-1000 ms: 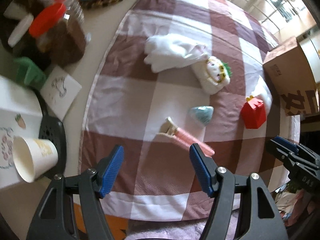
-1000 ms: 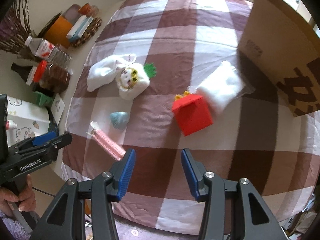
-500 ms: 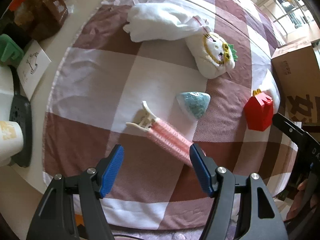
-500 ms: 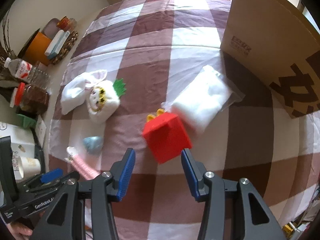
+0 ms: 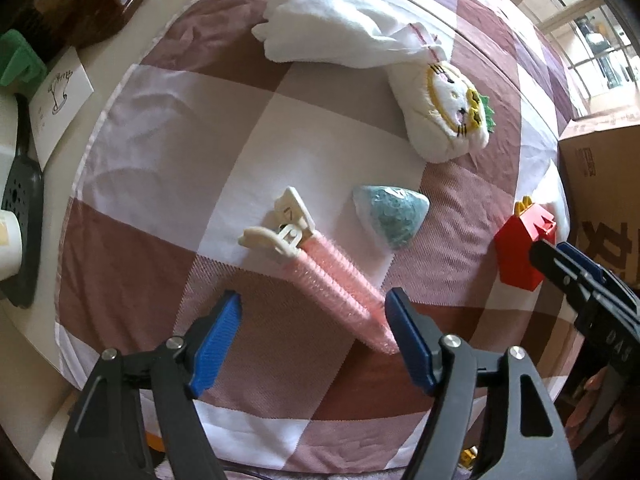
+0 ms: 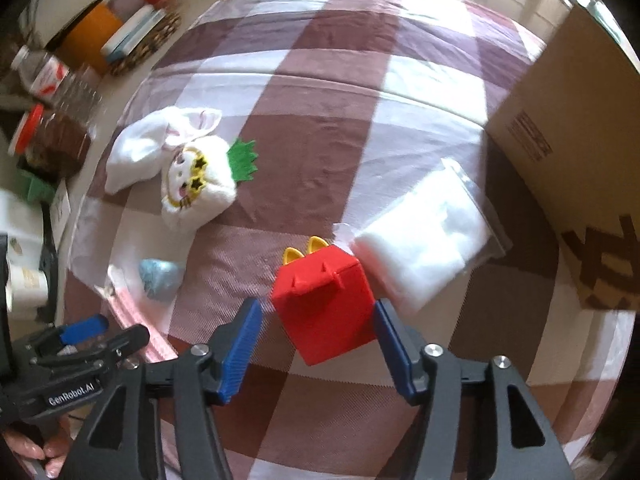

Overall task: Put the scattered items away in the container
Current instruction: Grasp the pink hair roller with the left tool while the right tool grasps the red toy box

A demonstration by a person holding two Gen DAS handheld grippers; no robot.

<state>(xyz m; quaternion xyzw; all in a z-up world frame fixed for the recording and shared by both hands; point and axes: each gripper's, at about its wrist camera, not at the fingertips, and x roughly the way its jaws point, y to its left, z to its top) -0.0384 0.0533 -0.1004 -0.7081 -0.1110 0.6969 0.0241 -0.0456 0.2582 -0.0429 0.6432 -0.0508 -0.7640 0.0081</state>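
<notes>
Left claw [image 5: 312, 320] and right claw [image 6: 318, 326] downward, jaws just widened, empty.

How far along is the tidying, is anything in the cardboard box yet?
Nothing looks packed; the cardboard box shows only its outer wall. In hand: the right tool, jaws just opening, straddles the red box toy; the left tool hangs open over the pink hair clip. Plush, white cloth, blue pouch and plastic bag remain out.

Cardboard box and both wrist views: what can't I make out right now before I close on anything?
- Cardboard box: top cut off by the frame edge in both views; opening and contents unseen.
- Pink hair clip: far tip hidden behind the left gripper finger.
- Red box: lower corner blurred; contact with right gripper pads unclear.
</notes>
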